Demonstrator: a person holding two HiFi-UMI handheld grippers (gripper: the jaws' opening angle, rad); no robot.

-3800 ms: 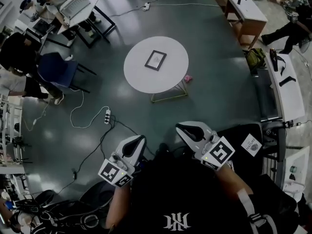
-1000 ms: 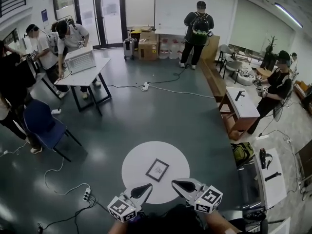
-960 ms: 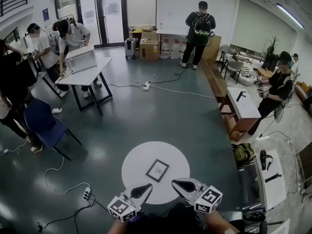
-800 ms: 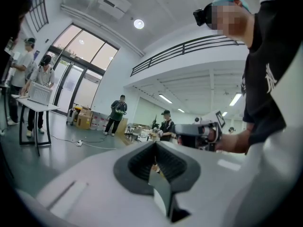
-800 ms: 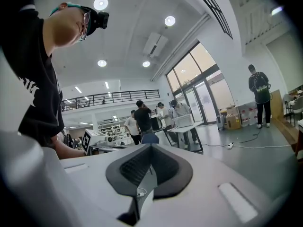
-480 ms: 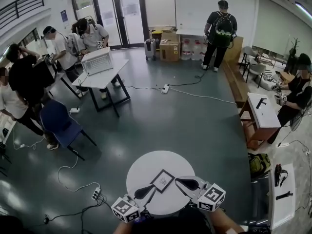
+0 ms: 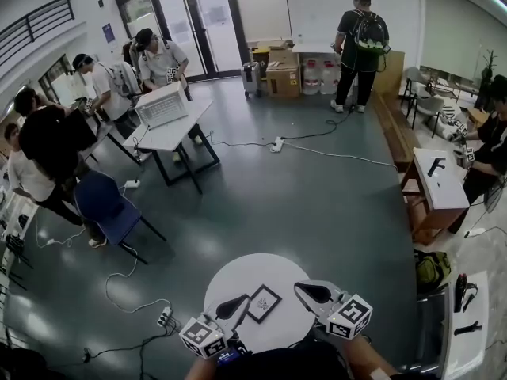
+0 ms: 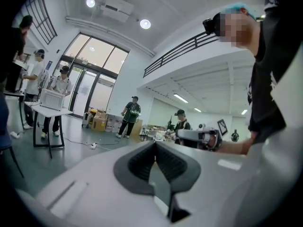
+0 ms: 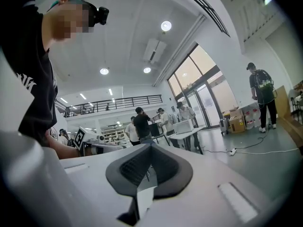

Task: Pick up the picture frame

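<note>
Nearly there
Picture frame (image 7: 263, 302) now close at 12 o'clock, seemingly reachable; left gripper (image 7: 240, 301) and right gripper (image 7: 302, 289) jaws closed, empty.

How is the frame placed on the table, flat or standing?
Flat. The frame lies face up on the table; its whole rectangle shows from above.

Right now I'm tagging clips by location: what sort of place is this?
Likely an open lab or workshop hall: work table, cardboard boxes by glass doors, power strip on the floor.
</note>
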